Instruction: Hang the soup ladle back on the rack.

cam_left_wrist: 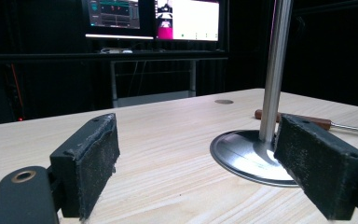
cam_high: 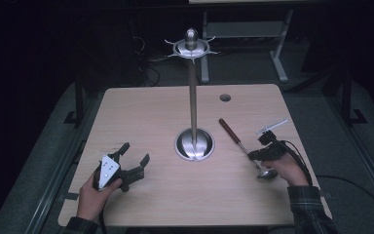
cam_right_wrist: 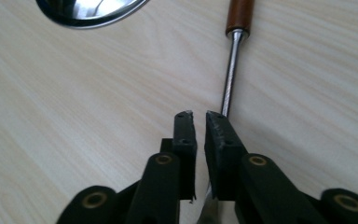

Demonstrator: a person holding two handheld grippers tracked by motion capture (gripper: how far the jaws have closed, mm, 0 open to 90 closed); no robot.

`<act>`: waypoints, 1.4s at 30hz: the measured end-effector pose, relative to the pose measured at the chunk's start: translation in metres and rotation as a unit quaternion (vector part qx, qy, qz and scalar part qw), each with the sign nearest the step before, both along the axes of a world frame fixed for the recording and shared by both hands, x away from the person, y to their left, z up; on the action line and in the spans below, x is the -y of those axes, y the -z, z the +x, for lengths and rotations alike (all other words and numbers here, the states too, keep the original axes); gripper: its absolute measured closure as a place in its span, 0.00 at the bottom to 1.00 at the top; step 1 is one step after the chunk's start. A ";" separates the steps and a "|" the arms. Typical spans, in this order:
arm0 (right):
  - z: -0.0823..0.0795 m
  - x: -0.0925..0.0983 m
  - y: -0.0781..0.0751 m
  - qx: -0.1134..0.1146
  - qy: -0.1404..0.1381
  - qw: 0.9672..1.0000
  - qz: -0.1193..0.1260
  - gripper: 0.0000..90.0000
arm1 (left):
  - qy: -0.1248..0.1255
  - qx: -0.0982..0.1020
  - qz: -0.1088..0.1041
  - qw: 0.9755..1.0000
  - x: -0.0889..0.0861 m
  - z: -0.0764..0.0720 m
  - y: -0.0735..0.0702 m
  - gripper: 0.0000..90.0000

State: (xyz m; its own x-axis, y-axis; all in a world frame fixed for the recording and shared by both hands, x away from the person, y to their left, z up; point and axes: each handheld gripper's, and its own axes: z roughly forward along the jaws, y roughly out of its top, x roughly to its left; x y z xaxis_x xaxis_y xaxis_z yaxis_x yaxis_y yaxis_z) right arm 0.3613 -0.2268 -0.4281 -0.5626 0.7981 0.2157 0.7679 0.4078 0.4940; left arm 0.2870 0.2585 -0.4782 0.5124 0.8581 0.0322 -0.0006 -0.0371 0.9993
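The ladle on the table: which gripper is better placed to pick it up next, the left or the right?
The right. The right gripper hangs directly over the ladle, its nearly closed jaws just beside the metal shaft. The left gripper rests open across the table, beyond the stand.

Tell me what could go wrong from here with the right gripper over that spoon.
1. The right gripper has its jaws almost closed, and the spoon runs its thin shaft beside their tips, not clearly between them. A grab could miss or slip off.
2. The spoon's wooden handle lies close to the stand. If the spoon swings on lifting, it might knock that tall, narrow pole.
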 end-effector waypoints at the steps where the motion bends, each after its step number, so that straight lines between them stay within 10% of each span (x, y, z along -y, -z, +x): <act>1: 0.000 0.000 0.000 0.000 0.000 1.000 0.000 0.89 | 0.000 0.000 -0.001 1.000 0.000 0.000 0.000 0.15; 21: 0.057 -0.022 -0.011 -0.003 0.023 0.999 -0.029 0.73 | 0.000 0.000 -0.005 1.000 0.001 -0.001 0.000 0.15; 42: 0.098 -0.054 0.016 -0.040 0.003 0.995 -0.090 0.75 | 0.002 0.001 -0.008 1.000 0.002 -0.002 0.000 0.15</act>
